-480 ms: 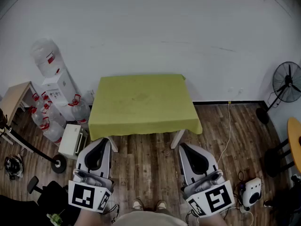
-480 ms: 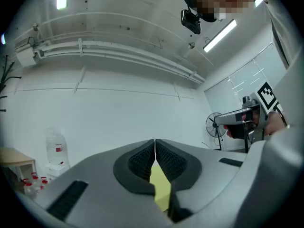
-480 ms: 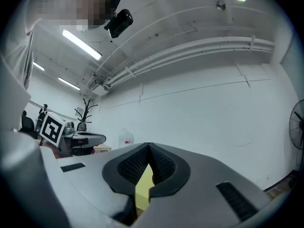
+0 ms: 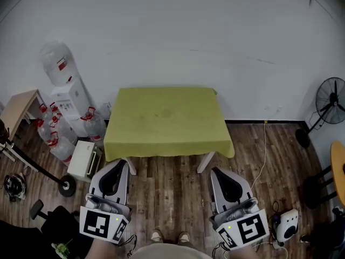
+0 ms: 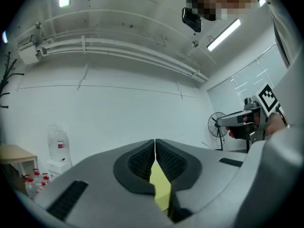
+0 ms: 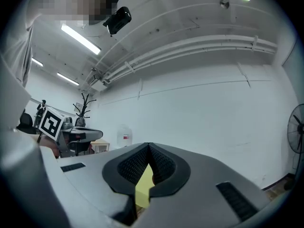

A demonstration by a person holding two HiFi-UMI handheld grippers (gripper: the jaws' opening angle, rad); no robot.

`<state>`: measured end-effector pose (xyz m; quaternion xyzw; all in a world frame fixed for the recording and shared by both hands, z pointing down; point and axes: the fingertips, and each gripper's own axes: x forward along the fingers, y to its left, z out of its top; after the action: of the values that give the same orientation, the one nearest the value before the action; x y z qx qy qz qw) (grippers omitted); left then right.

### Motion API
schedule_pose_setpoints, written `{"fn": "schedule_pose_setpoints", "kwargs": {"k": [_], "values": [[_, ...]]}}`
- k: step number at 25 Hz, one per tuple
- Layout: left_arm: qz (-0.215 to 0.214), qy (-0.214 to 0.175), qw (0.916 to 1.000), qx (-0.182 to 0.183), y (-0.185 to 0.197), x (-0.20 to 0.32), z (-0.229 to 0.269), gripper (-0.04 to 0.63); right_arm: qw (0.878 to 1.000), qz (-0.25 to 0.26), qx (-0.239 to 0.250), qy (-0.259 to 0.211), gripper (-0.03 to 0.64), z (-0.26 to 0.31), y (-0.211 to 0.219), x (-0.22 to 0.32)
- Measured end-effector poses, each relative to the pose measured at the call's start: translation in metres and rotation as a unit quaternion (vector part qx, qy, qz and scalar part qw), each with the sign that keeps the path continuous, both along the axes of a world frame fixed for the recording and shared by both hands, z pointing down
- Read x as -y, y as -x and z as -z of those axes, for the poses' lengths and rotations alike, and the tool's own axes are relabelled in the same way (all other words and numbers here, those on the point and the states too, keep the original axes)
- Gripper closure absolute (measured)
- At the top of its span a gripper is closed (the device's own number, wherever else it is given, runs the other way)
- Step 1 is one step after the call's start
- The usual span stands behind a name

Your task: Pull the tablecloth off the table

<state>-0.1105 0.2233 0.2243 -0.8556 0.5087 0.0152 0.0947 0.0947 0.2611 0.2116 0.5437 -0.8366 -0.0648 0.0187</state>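
Tablecloth (image 4: 167,120) on table (image 4: 205,161) (fan (image 4: 331,99) right)

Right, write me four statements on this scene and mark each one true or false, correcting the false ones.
1. The green tablecloth lies spread over the table. True.
2. The left gripper is clamped on the cloth's near edge. False: it is shut on nothing, short of the table.
3. The right gripper has its jaws wide apart. False: they are together.
4. A fan stands right of the table, apart from it. True.
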Motion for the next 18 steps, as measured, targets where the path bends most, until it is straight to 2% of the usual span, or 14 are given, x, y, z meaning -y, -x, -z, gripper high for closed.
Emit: {"fn": "schedule_pose_setpoints", "kwargs": {"k": [10,14,15,16,17,18], "values": [[0.01,0.007,0.9999,0.0,0.019,0.011,-0.008,0.571,1.0,-0.002,-0.005,0.006,0.592,-0.002,0.013,0.016],[0.023,0.001,0.9996,-0.016,0.04,0.022,-0.005,0.569,1.0,-0.018,0.007,0.0,0.591,0.0,0.022,0.028],[0.025,0.004,0.9994,-0.024,0.046,0.025,-0.006,0.567,1.0,-0.023,0.008,-0.001,0.549,0.001,0.024,0.031],[0.023,0.01,0.9992,-0.031,0.05,0.029,-0.007,0.5,1.0,-0.027,0.007,-0.002,0.435,0.001,0.027,0.034],[0.021,0.016,0.999,-0.035,0.055,0.032,-0.009,0.391,0.999,-0.032,0.006,-0.004,0.342,0.001,0.03,0.036],[0.02,0.018,0.999,-0.035,0.06,0.035,-0.011,0.379,0.999,-0.037,0.005,-0.006,0.333,0.0,0.032,0.037]]}}
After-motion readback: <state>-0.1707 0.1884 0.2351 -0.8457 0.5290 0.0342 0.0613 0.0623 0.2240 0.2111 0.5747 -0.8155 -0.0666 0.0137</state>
